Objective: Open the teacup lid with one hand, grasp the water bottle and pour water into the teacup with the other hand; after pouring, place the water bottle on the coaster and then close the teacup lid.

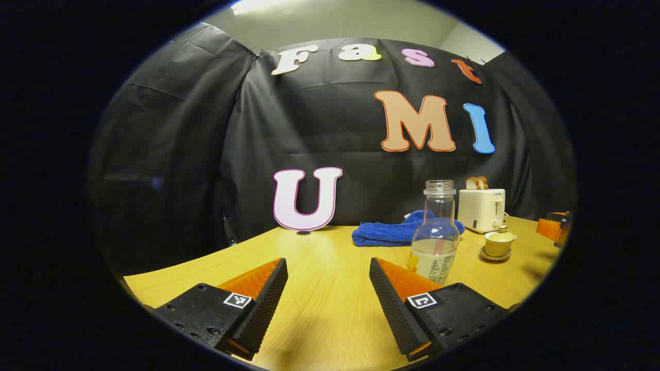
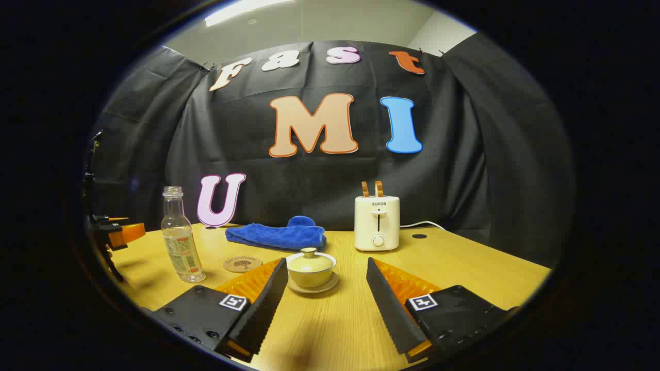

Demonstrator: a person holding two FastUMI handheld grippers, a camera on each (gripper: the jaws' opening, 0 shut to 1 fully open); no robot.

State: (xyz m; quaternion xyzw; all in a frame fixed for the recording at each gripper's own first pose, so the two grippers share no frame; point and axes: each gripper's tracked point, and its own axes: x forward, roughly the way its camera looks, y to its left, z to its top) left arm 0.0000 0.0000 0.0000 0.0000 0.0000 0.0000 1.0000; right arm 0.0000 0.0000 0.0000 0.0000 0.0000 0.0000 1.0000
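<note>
A clear water bottle point(image 1: 434, 239) without a cap, partly filled, stands on the wooden table just beyond my left gripper's right finger; the left gripper point(image 1: 328, 270) is open and empty. The bottle point(image 2: 179, 238) also stands at the left in the right gripper view. A pale yellow teacup point(image 2: 311, 270) with its lid on sits on a saucer, straight ahead of my open right gripper point(image 2: 325, 273), between its fingertips in line of sight. A round brown coaster point(image 2: 242, 264) lies between bottle and cup. The cup point(image 1: 498, 242) is at the far right in the left gripper view.
A blue towel point(image 2: 278, 235) lies folded toward the back of the table. A white toaster point(image 2: 377, 222) with two bread slices stands behind the cup, its cord running right. The other gripper point(image 2: 116, 234) shows at the left edge. The table point(image 1: 319, 263) has bare wood in front.
</note>
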